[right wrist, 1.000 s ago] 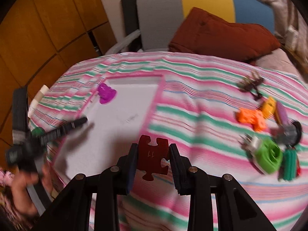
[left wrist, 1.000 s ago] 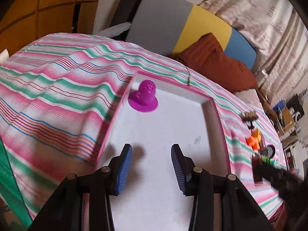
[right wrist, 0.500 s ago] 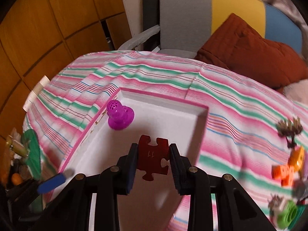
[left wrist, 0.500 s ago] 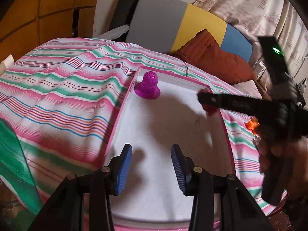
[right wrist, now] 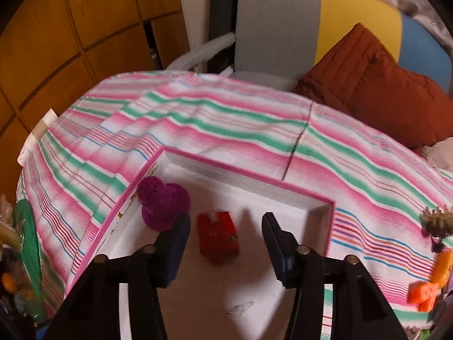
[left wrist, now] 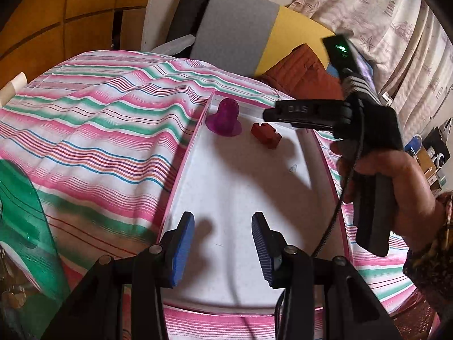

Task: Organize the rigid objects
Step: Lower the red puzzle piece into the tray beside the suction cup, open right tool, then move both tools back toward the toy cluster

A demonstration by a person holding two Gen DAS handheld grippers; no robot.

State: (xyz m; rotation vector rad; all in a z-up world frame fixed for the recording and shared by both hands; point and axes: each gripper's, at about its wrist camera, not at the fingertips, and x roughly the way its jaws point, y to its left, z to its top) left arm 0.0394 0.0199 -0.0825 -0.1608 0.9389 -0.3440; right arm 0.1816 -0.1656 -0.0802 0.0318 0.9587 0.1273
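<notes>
A white tray with a pink rim (left wrist: 181, 167) (right wrist: 249, 174) lies on the striped cloth. A purple domed toy (left wrist: 223, 117) (right wrist: 164, 204) stands in its far left corner. Beside it, a red puzzle piece (left wrist: 266, 136) (right wrist: 218, 235) lies on the tray floor. My right gripper (right wrist: 225, 235) (left wrist: 270, 114) hangs over that piece with its jaws opening; the piece lies between them and the pads do not touch it. My left gripper (left wrist: 223, 243) stands open over the tray's near end with nothing between its blue pads.
A person's hand (left wrist: 390, 184) holds the right gripper above the tray's right side. Orange toys (right wrist: 430, 289) and a brown spiky toy (right wrist: 438, 222) lie on the cloth to the right. A green plastic item (left wrist: 25, 215) sits at the left edge. A brown cushion (right wrist: 382, 96) lies beyond the table.
The right gripper came in over the tray towards the purple toy and opened. The red puzzle piece left its jaws and now lies on the tray floor. The left gripper stayed open.
</notes>
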